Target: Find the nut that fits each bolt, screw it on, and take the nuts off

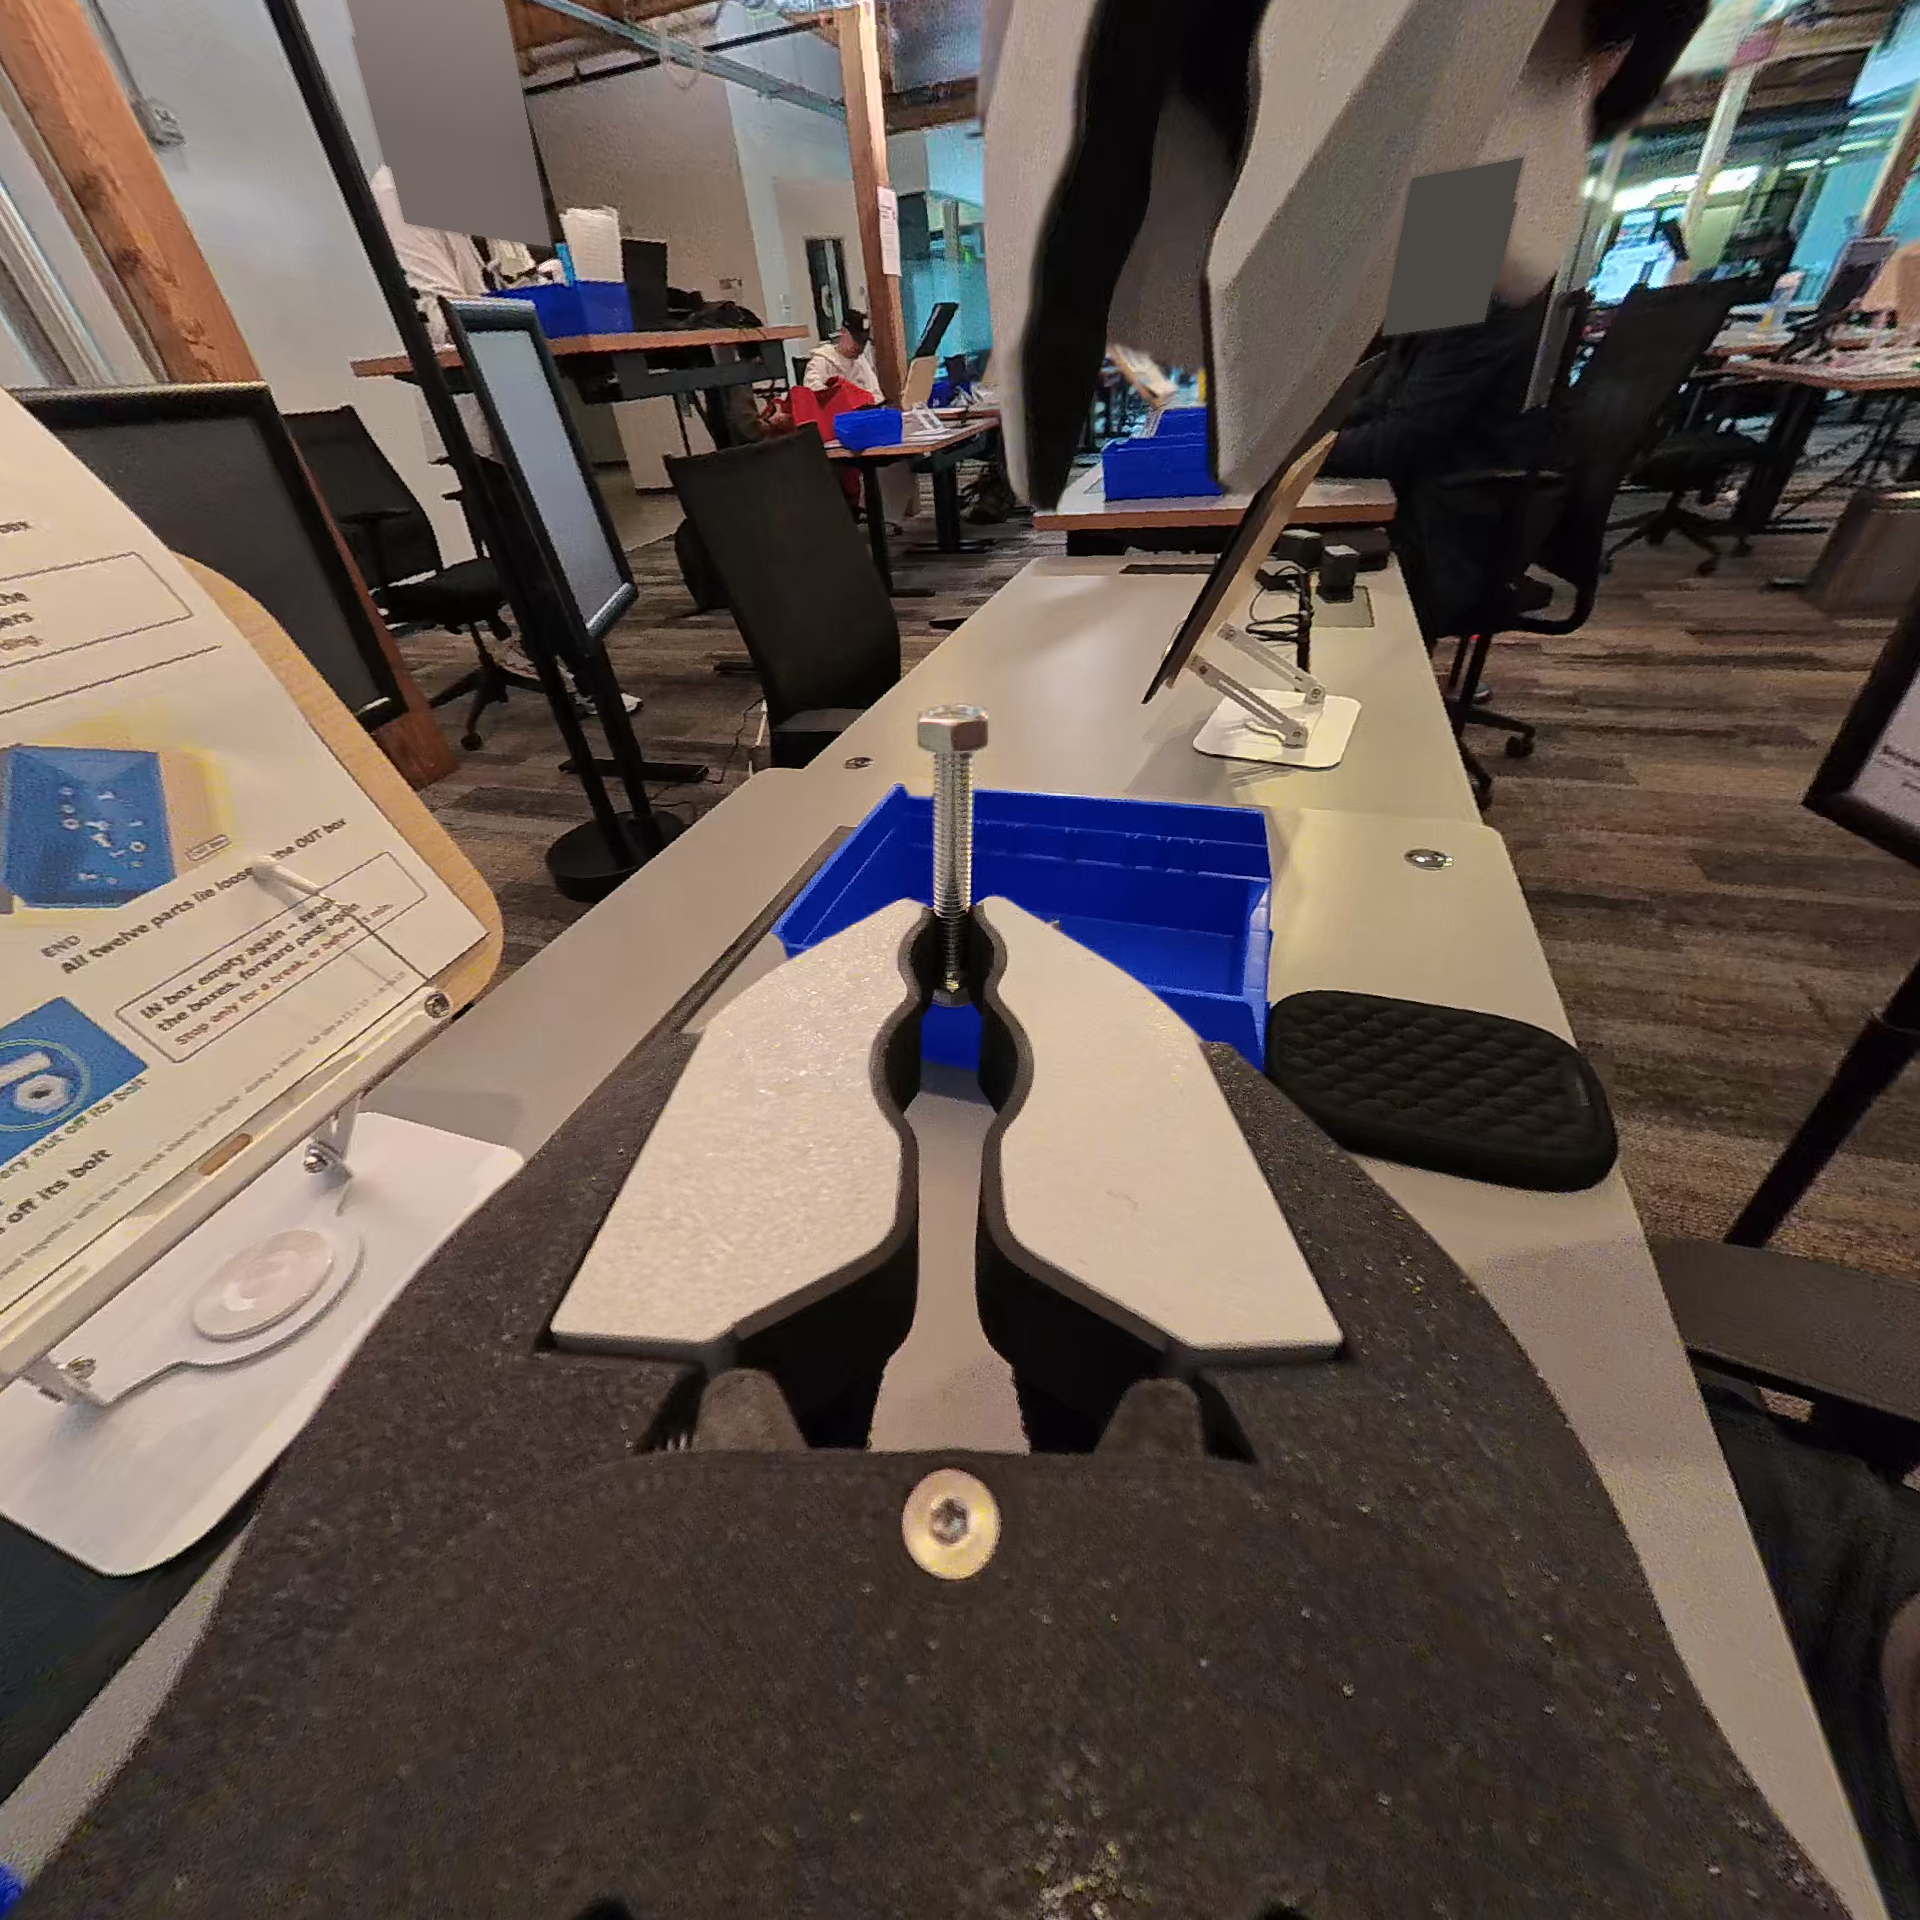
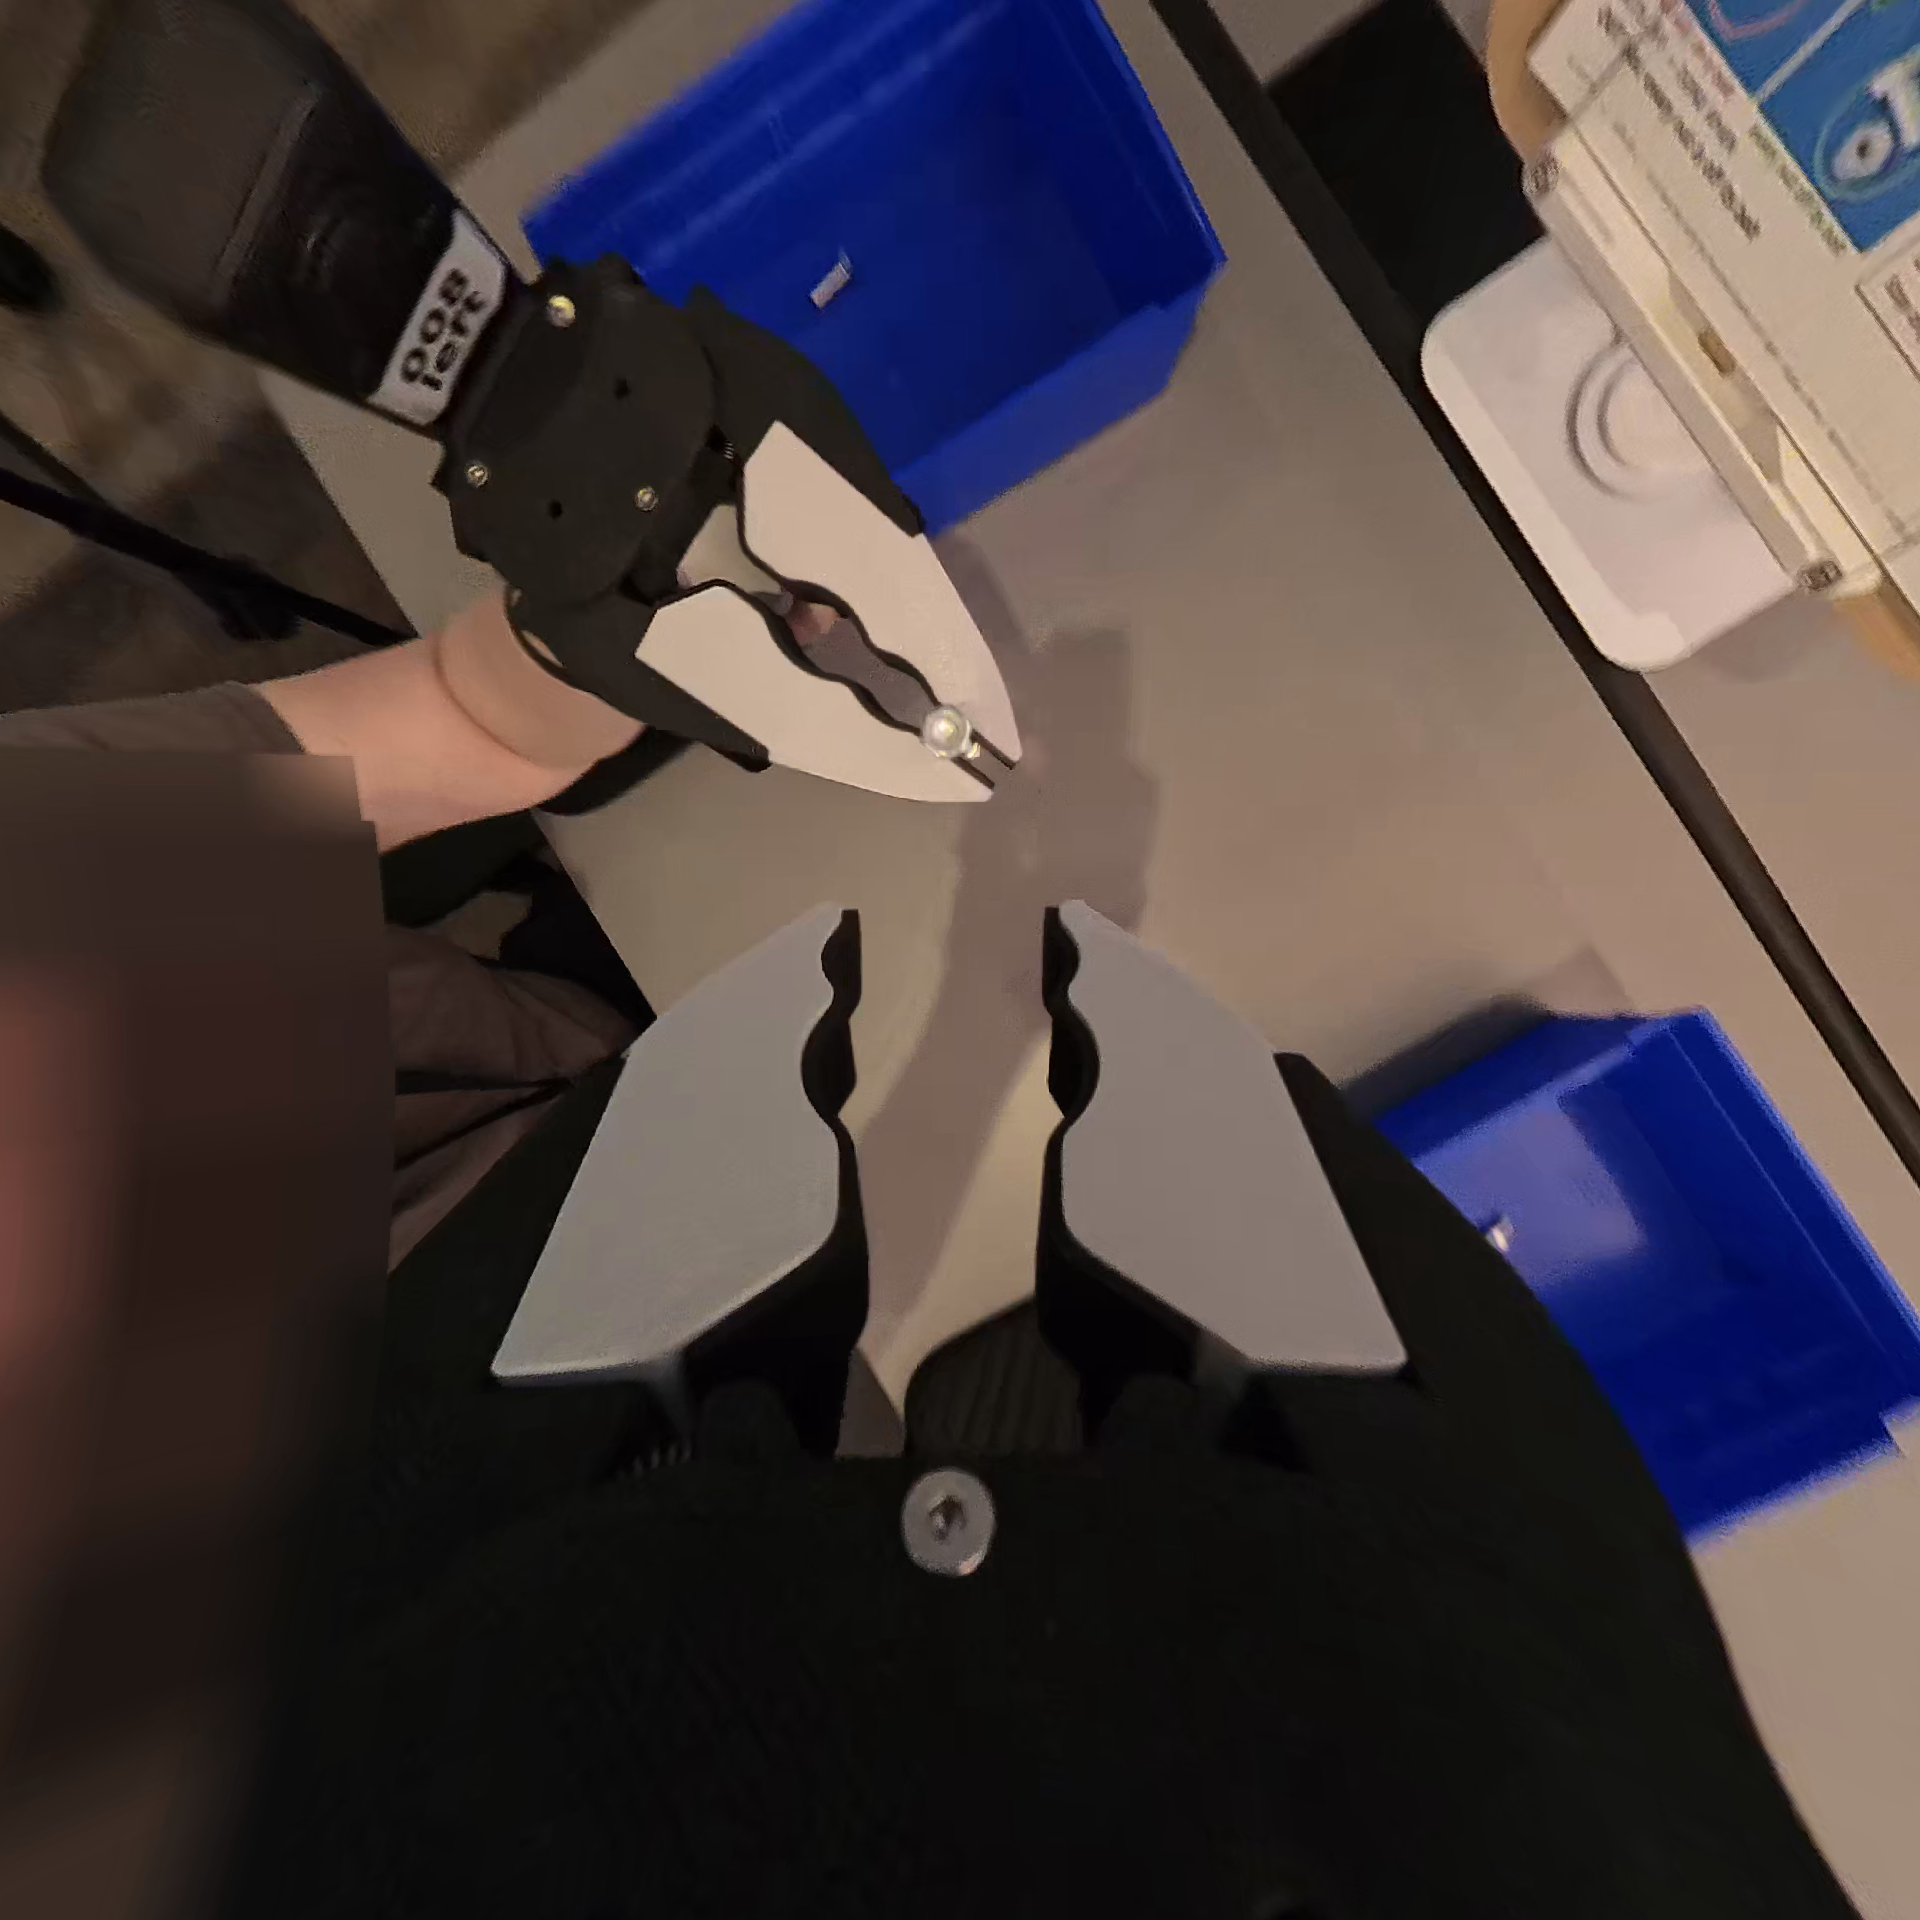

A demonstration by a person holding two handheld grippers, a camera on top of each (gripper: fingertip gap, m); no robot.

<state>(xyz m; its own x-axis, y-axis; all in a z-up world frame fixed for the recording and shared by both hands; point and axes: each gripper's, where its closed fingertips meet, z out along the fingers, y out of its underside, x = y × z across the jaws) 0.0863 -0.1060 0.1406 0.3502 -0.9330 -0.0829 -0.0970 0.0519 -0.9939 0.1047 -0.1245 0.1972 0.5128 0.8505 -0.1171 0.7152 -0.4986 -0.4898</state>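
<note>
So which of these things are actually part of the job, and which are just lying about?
Part of the job:
left gripper, shut on the bolt
right gripper, open
two blue bins

Just lying about:
black pad
instruction board
tablet stand

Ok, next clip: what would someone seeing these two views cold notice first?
Probably the silver bolt, standing upright with its hex head on top and its lower end clamped in the left gripper in front of a blue bin. From above, the right gripper hangs open and holds nothing, its fingers pointing down toward the bolt's head. A second blue bin sits on the grey table.
</note>
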